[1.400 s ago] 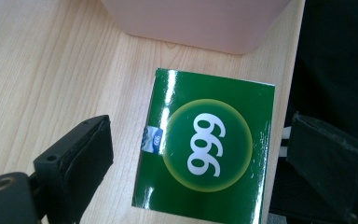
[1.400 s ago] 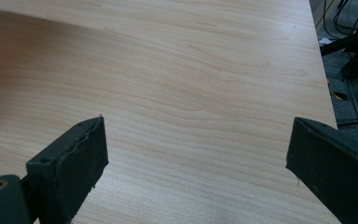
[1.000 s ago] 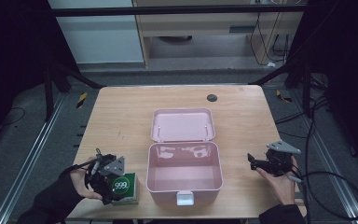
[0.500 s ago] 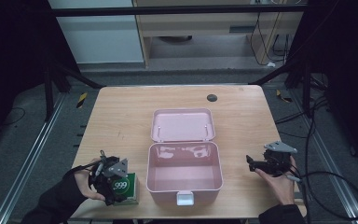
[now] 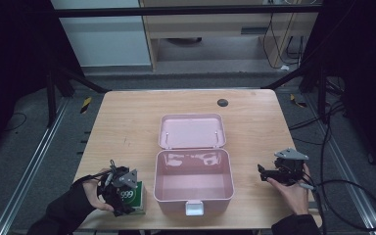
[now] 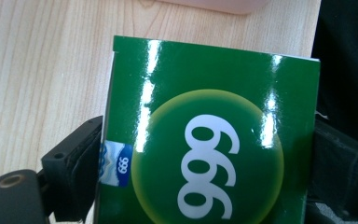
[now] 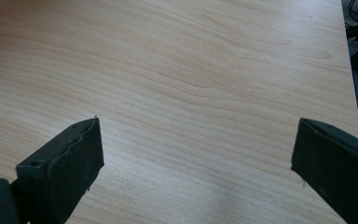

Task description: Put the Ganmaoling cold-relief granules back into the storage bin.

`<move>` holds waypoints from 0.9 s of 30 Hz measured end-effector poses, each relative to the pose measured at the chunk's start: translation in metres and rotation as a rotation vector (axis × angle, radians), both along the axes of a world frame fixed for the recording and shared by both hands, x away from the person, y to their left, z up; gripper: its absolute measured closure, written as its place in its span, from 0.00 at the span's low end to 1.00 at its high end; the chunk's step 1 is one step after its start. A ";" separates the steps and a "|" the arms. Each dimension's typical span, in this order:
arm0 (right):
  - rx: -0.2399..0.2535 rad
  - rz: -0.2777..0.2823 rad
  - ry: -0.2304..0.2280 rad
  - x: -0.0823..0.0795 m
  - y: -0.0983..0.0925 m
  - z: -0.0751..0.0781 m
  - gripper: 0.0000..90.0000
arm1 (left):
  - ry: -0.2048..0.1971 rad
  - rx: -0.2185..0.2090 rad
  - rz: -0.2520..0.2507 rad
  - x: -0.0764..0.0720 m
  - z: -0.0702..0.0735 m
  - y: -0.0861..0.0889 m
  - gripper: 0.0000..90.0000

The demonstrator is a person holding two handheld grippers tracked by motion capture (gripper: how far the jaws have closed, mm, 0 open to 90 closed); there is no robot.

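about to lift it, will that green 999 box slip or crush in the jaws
The green 999 box looks like thin glossy card, so it could slide a little in the left gripper. Its flat sides sit squarely between the jaws, which helps. Probably light; a hard squeeze may dent it.

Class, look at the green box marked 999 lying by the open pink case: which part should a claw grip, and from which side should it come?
Grip the green box across its two long side edges, coming down from above. It lies flat, printed face up, on the table, so those narrow edges offer parallel surfaces. The left claw already straddles it this way, a jaw at each edge. Whether they press yet, I cannot tell.
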State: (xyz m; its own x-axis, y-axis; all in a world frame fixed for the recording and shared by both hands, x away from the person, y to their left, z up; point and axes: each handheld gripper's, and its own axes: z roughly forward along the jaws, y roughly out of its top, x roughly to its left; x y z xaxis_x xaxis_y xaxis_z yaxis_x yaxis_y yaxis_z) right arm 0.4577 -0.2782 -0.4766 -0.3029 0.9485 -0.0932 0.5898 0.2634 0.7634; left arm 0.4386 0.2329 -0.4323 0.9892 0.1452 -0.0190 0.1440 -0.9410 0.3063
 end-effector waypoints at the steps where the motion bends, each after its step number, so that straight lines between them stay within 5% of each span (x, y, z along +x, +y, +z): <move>1: 0.000 0.000 0.002 0.000 0.000 0.000 0.03 | 0.003 0.001 -0.001 0.000 -0.001 0.000 0.11; 27: -0.004 0.016 0.018 0.001 -0.001 0.000 0.03 | 0.056 0.039 0.012 0.005 0.002 -0.001 0.16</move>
